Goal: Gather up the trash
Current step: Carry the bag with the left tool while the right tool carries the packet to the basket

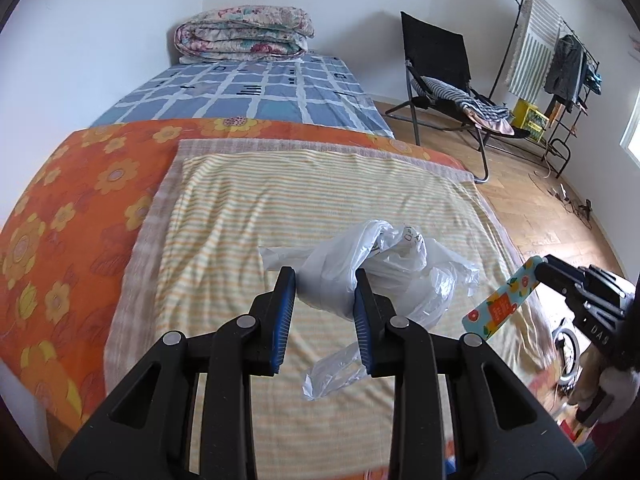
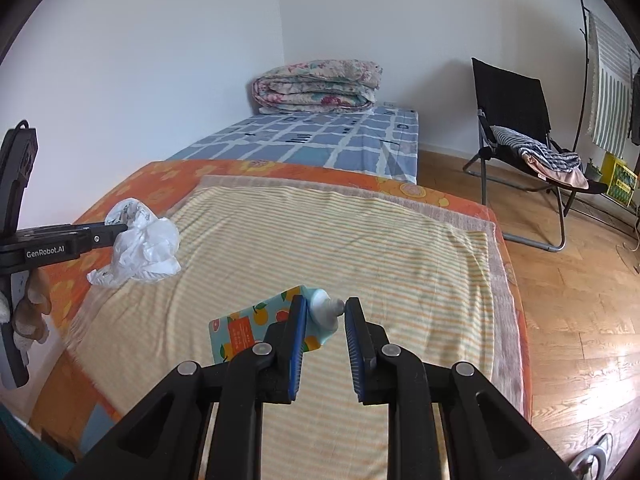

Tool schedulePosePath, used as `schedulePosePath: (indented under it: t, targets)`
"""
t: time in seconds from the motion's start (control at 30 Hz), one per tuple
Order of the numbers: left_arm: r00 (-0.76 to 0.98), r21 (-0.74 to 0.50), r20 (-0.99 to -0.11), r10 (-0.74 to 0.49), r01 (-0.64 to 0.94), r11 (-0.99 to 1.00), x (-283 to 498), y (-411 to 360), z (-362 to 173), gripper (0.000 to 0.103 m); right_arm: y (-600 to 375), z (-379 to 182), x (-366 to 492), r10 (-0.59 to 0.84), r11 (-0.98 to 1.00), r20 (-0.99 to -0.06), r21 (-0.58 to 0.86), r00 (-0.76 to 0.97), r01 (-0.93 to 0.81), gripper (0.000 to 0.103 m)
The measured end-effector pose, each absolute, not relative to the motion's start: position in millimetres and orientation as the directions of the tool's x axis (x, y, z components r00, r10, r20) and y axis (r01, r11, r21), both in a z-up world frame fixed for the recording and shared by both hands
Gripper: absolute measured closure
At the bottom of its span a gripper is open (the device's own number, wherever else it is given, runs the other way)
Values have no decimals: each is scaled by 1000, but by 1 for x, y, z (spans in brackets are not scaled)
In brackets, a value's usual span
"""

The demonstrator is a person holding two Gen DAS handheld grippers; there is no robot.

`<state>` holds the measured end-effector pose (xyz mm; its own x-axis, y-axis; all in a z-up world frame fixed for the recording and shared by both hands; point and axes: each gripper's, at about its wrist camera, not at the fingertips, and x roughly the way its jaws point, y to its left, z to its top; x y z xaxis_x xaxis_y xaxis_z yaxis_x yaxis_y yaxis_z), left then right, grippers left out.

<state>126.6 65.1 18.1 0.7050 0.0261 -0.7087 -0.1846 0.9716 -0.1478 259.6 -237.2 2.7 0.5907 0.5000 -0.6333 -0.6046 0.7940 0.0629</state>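
Note:
A crumpled white plastic bag (image 1: 384, 268) hangs between the fingers of my left gripper (image 1: 325, 278), which is shut on it above the striped towel (image 1: 280, 208). The bag (image 2: 140, 248) and left gripper (image 2: 120, 232) also show at the left of the right wrist view. My right gripper (image 2: 324, 306) is shut on a teal toothpaste tube with orange fruit print (image 2: 256, 326), held by its cap end above the towel (image 2: 340, 240). In the left wrist view the tube (image 1: 500, 300) sticks out from the right gripper (image 1: 540, 270) at the right edge.
The towel lies on an orange flowered bedspread (image 1: 60, 216) over a blue checked bed with a folded quilt (image 1: 244, 34) at its head. A black folding chair (image 1: 436, 64) with clothes, a clothes rack (image 1: 556, 48) and wooden floor (image 2: 580, 300) lie to the right.

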Motion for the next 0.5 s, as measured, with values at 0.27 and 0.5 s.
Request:
schedulePosePath:
  t: [0.27,0.5]
  targets:
    - [693,-155,-721,-6,-153,976,60,49,5,75,-255,9,194,558,745,-621,81,551,-662,84]
    - [669,-170,-743,-27,-150,974,18,41,-11,75,-262,5,145,572,710,-627,55,529,-702,84]
